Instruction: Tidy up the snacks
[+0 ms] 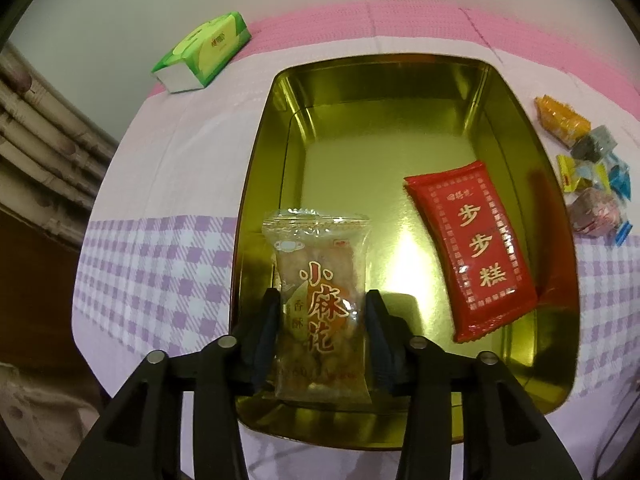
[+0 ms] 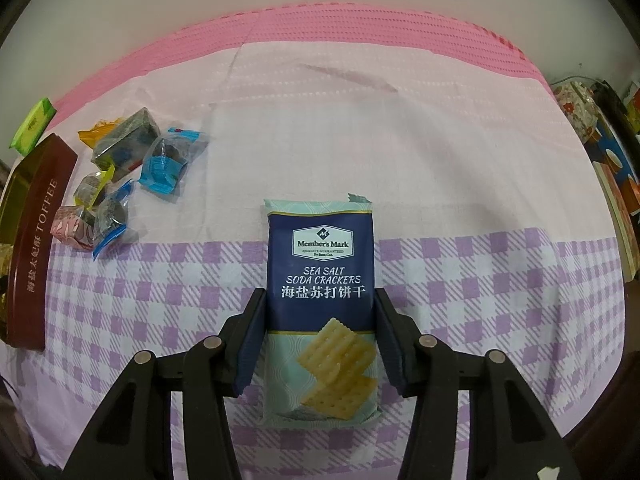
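Observation:
A clear packet of fried twists [image 1: 320,308] rests in the near left part of the gold tin [image 1: 256,184]. My left gripper [image 1: 322,336] stands open around it, one finger beside each long edge. A red cake packet [image 1: 476,252] lies in the tin's right half. On the checked cloth lies a blue sea salt cracker pack [image 2: 320,300]. My right gripper [image 2: 320,336] is shut on this pack, its pads against both long sides. Several small wrapped sweets [image 2: 132,168] lie in a heap to the left, between the pack and the tin's brown outer wall [image 2: 36,236].
A green tissue pack [image 1: 204,52] lies at the far left of the pink cloth. The same small sweets [image 1: 592,168] lie just right of the tin. Books and a floral box [image 2: 580,108] crowd the table's right edge. A curtain [image 1: 44,136] hangs at the left.

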